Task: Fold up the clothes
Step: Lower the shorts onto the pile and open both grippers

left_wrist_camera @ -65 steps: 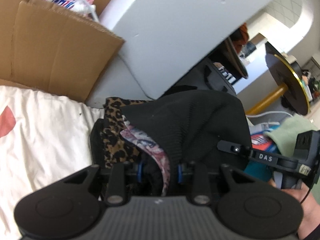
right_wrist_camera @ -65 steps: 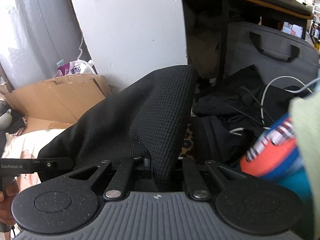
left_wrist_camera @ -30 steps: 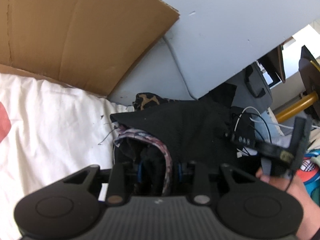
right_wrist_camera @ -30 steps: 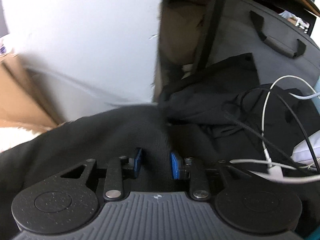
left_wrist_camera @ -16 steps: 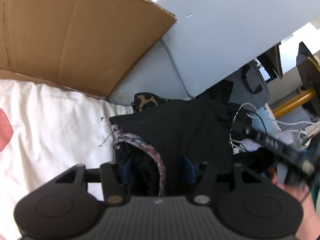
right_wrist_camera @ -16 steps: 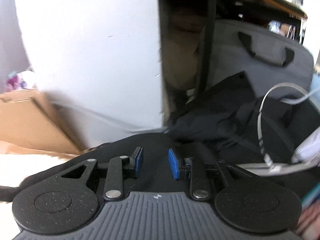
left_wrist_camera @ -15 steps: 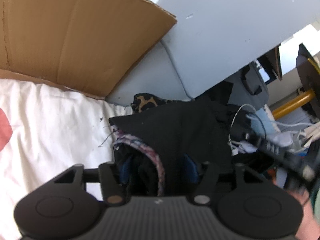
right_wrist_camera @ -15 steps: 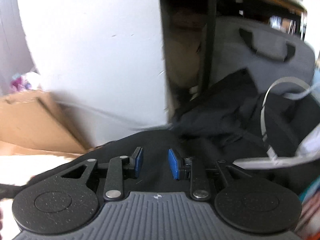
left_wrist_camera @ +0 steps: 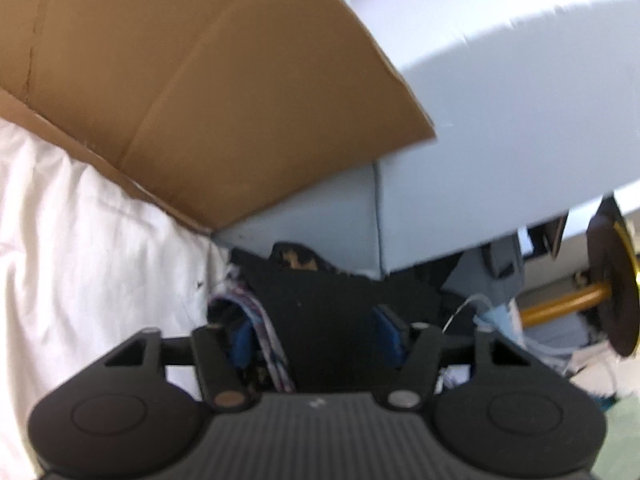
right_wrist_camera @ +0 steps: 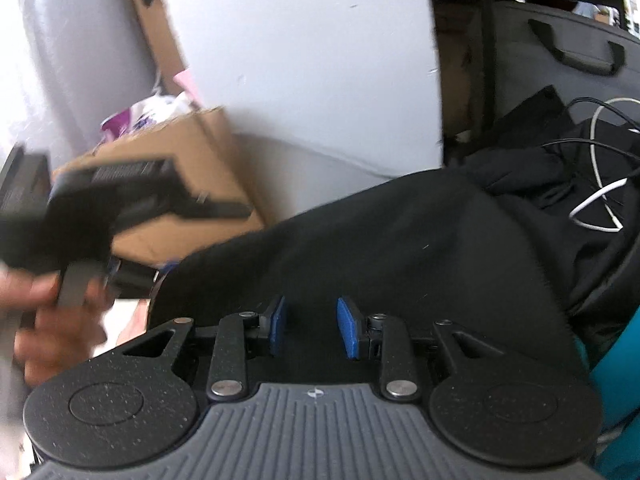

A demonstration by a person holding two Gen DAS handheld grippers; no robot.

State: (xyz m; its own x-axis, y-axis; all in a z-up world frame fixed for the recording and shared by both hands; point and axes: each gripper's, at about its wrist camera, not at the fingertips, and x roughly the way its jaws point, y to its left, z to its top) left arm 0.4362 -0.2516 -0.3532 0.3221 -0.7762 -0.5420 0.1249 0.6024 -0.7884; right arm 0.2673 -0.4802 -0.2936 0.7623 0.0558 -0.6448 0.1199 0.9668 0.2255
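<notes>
black knit garment lying bunched on top of a small pile of clothes.
under its left edge i see a striped pink-and-purple piece; a leopard-print piece peeks out behind it. the pile's left side rests on a white sheet.

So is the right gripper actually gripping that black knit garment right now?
Apart. In the right wrist view the right gripper has blue pads standing clear, the black knit garment lying beyond.

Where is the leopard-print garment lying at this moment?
In the left wrist view, the leopard-print garment peeks out at centre, just beyond the black knit garment, against the foot of the pale grey wall and right of the white sheet.
</notes>
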